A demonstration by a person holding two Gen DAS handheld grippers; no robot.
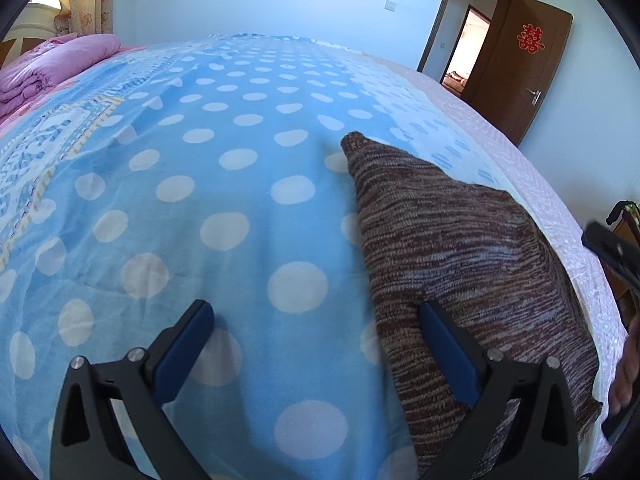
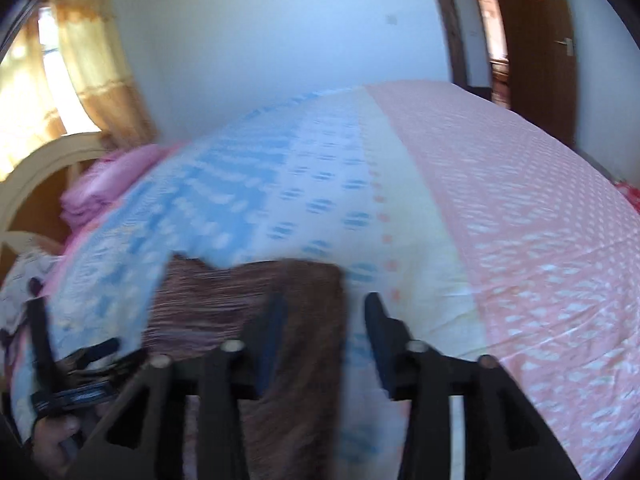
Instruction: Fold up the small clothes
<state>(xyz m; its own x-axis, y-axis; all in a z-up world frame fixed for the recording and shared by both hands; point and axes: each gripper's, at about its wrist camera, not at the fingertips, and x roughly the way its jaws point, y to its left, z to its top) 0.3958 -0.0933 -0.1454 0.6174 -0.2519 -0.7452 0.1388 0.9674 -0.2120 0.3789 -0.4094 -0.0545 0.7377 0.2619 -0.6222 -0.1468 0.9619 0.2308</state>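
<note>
The knit garment [image 1: 460,248] lies folded on the bed [image 1: 240,208], at lower right of the left wrist view and lower left of centre in the blurred right wrist view.

The risk, as I judge it, is the fold springing open or dragging askew: one finger of each gripper overlaps the cloth edge, and a sideways pull could snag the loose knit.

The left gripper [image 1: 316,344] points steeply down at the bed with jaws spread wide, nothing between them. The right gripper [image 2: 324,328] tilts down too, jaws apart and empty, its left finger over the garment's right edge.
</note>
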